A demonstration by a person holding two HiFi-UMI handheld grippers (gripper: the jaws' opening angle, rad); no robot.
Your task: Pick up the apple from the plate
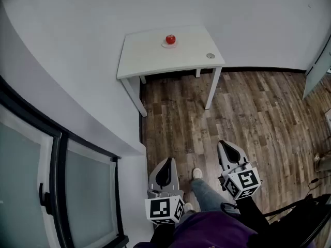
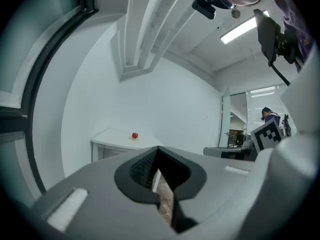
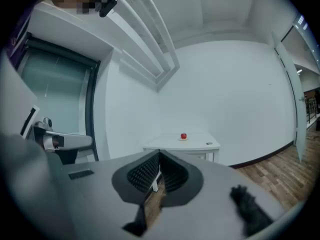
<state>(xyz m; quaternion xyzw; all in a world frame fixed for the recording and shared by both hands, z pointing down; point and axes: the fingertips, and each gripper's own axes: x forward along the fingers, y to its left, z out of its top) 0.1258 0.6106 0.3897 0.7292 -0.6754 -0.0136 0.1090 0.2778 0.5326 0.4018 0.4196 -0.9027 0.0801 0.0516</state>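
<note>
A small, round, bright red apple (image 1: 170, 39) sits on a small pale plate (image 1: 169, 45); the plate lies on a white table (image 1: 150, 58), near the table's back edge and about midway along it; nothing else touches the apple.

The left gripper (image 1: 166, 164) is held well short of the table and points toward it; its jaws are pressed together with the tips meeting, and nothing is between them; only a thin sliver of floor shows through the slit behind the tips. The right gripper (image 1: 227, 150) is also well short of the table, beside the left one; its jaws are clenched tight and empty too.

The table stands on slim white legs against a plain white wall (image 1: 248, 14); a small round metal disc (image 1: 210, 56) is set near the table's front right corner; under and in front of the table runs a dark wood-plank floor (image 1: 253, 118). Left of the table a curved white wall leads to a dark-framed glass door (image 1: 31, 180). On the floor in front of the table, between the two grippers, are the person's pale shoe (image 1: 197, 173) and a jeans leg (image 1: 209, 195).
</note>
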